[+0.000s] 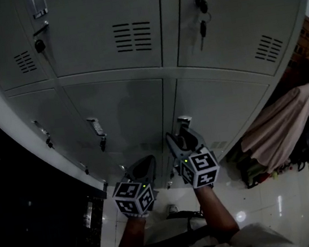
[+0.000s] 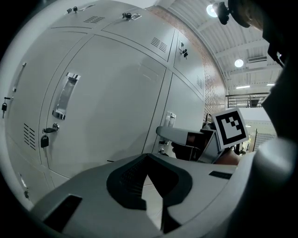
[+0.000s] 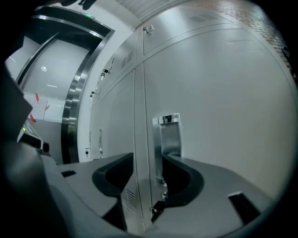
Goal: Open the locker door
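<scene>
Grey metal lockers fill the head view. The lower locker door (image 1: 224, 110) has a chrome handle (image 1: 184, 122) at its left edge. My right gripper (image 1: 182, 137) reaches up to that handle. In the right gripper view it (image 3: 148, 160) is open, with the handle (image 3: 168, 139) standing between the jaws, close to the right one. A small lock (image 3: 157, 209) sits below the handle. My left gripper (image 1: 147, 160) hangs just left of it, off the lockers, shut and empty (image 2: 147, 160). From there the right gripper (image 2: 181, 135) shows at the handle (image 2: 170, 118).
Neighbouring doors carry their own handles and hanging keys (image 1: 202, 27). A light cloth (image 1: 283, 125) is draped over things on the floor at the right, close to the lockers. White floor tiles (image 1: 280, 205) lie below. The left side is dark.
</scene>
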A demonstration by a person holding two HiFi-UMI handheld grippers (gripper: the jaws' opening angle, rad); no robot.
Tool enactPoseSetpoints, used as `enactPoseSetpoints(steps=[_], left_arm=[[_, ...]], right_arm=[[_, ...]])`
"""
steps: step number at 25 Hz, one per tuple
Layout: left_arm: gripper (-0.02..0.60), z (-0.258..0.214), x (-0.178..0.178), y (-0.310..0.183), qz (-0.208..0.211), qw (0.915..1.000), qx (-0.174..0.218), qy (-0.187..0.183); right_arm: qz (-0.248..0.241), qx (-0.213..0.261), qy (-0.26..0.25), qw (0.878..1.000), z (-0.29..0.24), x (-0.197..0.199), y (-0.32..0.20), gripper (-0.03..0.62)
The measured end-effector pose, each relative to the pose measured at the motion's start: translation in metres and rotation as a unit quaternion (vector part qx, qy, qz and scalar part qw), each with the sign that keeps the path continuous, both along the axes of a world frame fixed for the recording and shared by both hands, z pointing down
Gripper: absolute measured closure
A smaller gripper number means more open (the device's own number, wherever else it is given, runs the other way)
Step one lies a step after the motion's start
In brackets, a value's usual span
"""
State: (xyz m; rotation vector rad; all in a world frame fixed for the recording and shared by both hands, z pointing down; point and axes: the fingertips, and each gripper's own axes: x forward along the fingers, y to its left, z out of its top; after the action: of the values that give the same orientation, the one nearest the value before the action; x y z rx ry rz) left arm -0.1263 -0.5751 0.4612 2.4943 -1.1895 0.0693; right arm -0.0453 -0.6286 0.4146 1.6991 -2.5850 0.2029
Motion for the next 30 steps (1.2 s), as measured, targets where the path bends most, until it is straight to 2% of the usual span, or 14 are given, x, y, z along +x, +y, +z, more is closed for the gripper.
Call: enactPoseSetpoints(steps=[3, 20, 30], left_arm=[[0.589, 0.003, -0.001, 0.001, -0.001, 1.0, -0.004, 0.0], [0.589, 0.0, -0.008, 0.043, 0.004, 1.0, 0.002, -0.008], [0.589, 0.002, -0.007, 0.071, 0.018, 0.9997, 0.0, -0.017]], right_arm=[[0.007, -0.003, 0.011, 1.0, -0.001, -0.001, 0.001, 0.399], [0.032, 0.004, 0.019, 0.999, -0.004, -0.004, 0.046, 0.404], [0.06, 0.006, 0.026, 0.998, -0.005, 0.003, 0.076, 0.448]])
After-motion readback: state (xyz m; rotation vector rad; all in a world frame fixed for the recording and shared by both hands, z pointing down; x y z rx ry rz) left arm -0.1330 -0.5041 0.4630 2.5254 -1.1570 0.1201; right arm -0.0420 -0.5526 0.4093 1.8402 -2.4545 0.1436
